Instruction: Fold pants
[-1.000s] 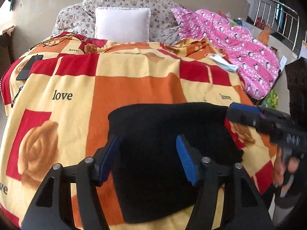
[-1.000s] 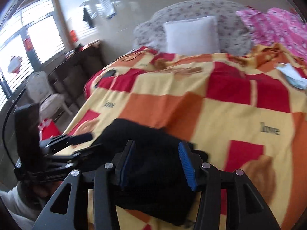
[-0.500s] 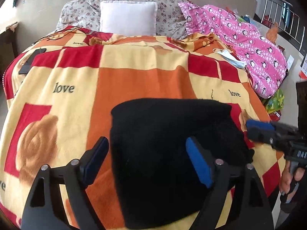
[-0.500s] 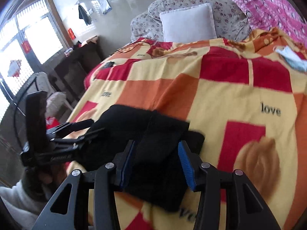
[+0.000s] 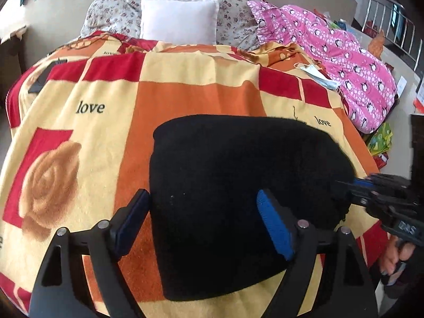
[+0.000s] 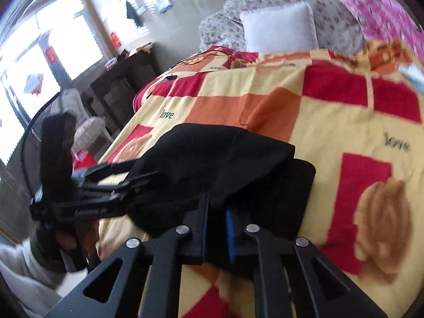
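Note:
The black pants lie folded in a compact block on the orange, red and yellow blanket near the bed's front edge. My left gripper is open, its fingers spread over the near left part of the pants, holding nothing. My right gripper is shut on the near right edge of the pants, with black cloth pinched between the pads. It shows from the side in the left wrist view. The left gripper shows in the right wrist view.
A white pillow and floral cushion stand at the head of the bed. A pink penguin-print garment and a face mask lie at the right. A dark phone lies far left. A chair stands beside the bed.
My right gripper has closed from open onto the right edge of the pants. My left gripper has stayed open over the pants and drawn back slightly.

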`<action>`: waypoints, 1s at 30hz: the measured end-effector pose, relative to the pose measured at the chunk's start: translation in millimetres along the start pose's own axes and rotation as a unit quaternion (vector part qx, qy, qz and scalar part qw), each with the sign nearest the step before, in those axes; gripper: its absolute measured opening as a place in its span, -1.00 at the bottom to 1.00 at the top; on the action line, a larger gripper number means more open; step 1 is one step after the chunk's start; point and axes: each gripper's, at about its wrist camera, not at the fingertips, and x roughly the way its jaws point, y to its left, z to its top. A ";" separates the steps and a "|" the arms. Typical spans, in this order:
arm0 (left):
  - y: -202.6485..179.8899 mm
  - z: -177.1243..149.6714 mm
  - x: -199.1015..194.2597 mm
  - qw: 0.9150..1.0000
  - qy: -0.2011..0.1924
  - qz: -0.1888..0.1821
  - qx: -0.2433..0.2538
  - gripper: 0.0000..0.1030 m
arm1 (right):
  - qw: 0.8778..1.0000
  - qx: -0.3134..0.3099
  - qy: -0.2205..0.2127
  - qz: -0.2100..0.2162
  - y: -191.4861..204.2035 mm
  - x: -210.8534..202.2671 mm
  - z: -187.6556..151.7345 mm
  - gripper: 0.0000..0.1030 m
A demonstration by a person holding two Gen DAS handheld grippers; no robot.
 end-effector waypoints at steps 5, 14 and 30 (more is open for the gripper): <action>-7.5 -2.7 -0.1 1.000 -0.006 0.013 0.014 0.62 | 0.999 -0.021 0.009 -0.046 7.7 -18.3 -11.4 -0.87; -5.8 -1.5 -2.6 1.000 -0.010 0.029 0.006 0.63 | 0.997 -0.001 0.018 -0.073 -3.6 -19.5 -16.2 -0.70; 3.4 -0.2 -8.3 0.998 -0.017 0.057 -0.002 0.63 | 0.998 -0.019 0.031 -0.056 13.0 7.8 -6.7 -0.54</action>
